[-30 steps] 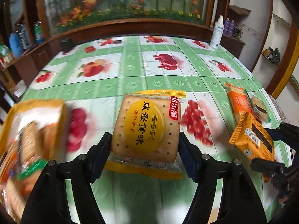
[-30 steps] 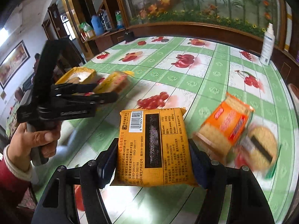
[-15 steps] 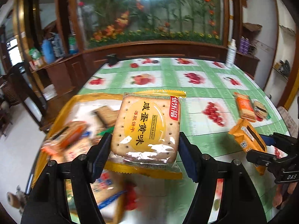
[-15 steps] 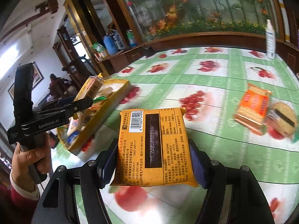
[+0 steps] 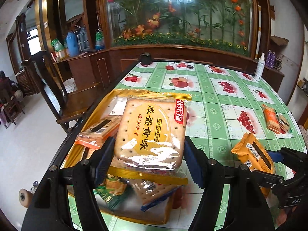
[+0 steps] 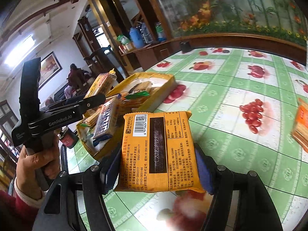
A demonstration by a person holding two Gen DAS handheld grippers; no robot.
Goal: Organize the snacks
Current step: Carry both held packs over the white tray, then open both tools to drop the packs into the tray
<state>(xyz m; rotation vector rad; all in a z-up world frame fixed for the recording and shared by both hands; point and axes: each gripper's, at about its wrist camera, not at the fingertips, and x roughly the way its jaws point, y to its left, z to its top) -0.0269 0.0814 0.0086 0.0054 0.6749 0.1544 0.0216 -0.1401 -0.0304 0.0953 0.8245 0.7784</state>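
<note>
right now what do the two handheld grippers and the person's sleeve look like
Both are black. The left gripper has two angular fingers with round silver bolts and blue ribbed pads; the right gripper matches. Seen side-on, the left one's body bears white "GenRobot.AI" lettering above a black handle. The sleeve is dark red with a pale cuff.

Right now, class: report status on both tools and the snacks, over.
Left tool shut on cracker pack, above yellow tray. Right tool shut on orange pack. Tray already crowded.
</note>
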